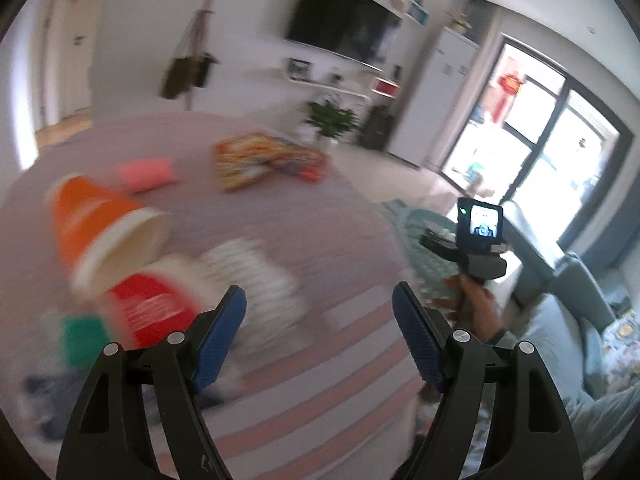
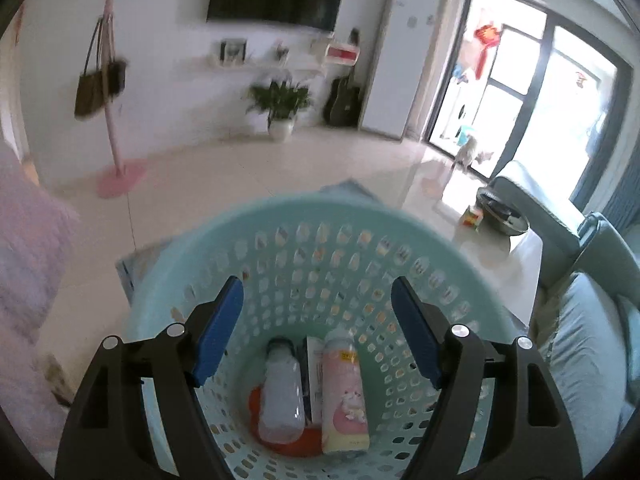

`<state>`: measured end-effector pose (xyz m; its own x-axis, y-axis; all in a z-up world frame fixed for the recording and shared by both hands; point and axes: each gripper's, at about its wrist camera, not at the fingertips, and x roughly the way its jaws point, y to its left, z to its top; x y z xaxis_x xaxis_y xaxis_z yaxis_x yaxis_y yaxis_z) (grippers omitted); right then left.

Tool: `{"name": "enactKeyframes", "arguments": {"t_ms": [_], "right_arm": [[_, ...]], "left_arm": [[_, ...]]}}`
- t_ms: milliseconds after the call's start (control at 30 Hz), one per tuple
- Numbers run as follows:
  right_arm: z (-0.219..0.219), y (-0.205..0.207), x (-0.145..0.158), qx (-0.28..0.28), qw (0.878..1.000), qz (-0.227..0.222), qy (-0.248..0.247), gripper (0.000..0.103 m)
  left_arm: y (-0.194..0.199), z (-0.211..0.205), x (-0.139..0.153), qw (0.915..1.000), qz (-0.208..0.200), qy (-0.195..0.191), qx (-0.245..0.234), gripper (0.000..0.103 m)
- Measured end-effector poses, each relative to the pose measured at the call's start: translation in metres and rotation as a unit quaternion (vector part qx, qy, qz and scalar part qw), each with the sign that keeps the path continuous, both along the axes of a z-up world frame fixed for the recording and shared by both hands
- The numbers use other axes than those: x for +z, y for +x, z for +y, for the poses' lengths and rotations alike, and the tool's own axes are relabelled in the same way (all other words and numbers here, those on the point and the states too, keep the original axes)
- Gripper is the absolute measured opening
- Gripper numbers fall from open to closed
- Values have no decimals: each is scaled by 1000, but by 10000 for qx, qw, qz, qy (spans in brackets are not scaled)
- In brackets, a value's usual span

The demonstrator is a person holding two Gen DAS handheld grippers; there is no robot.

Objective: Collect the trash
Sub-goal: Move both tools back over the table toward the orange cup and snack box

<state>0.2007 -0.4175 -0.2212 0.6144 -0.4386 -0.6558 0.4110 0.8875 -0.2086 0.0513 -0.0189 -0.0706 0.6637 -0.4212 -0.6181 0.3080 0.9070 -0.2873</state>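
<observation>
My left gripper (image 1: 319, 304) is open and empty above a pink bed cover. On the cover lie an orange paper cup (image 1: 100, 228) on its side, a red packet (image 1: 154, 312), a green item (image 1: 82, 340), a striped wrapper (image 1: 256, 280), a pink pouch (image 1: 146, 174) and a colourful snack bag (image 1: 260, 160). The view is blurred. My right gripper (image 2: 318, 300) is open and empty above a teal mesh basket (image 2: 400, 252). In the basket lie a clear bottle (image 2: 282, 396), a pink bottle (image 2: 344, 392), a small carton (image 2: 314, 364) and something orange (image 2: 256, 404).
The hand with the right gripper unit (image 1: 476, 248) shows at the right of the left wrist view, next to the basket (image 1: 412, 232). A grey sofa (image 2: 580, 340), a white side table (image 2: 516, 252), a coat stand (image 2: 116, 120) and a potted plant (image 2: 280, 100) stand around the tiled floor.
</observation>
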Motion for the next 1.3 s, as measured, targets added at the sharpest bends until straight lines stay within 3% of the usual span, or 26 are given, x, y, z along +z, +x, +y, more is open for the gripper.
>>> {"name": "enactKeyframes", "arguments": {"t_ms": [167,467,633,767,900,967,1033,1100,1200,1300], "right_arm": [[11,-1,2,-24,9999,-138,-17,72],[41,-4,15,486,9972,-563,109,72],[43,13,27,441,9970,-638,70,72],[10,16,32,-81,9955,-781,530,72],[-25,-10,19,-510,9845,-989,1356,72],[-24,-26,10,-442,9770,-1220,1694,71],[-14,-33,12,-288,9771,-1357,1612,71],[-2,-28,10,-81,9825,-1132,1476,71],[15,-21,12,483,9814,-922,1616,71],[24,-14,15,674,9854,-794,1347,71]], "left_arm": [[-33,58,5,9969,-96,84,770,75],[-53,121,11,9917,-199,114,1265,75],[-55,130,5,9901,-172,34,1394,75],[-52,132,4,9897,-207,11,1416,75],[-53,135,4,9898,-183,-4,1415,75],[-50,134,3,9899,-146,7,1407,75],[-48,131,5,9901,-146,39,1398,75],[-48,131,9,9900,-173,78,1401,75],[-46,133,11,9896,-189,41,1424,78],[-39,140,12,9889,-119,-169,1468,80]]}}
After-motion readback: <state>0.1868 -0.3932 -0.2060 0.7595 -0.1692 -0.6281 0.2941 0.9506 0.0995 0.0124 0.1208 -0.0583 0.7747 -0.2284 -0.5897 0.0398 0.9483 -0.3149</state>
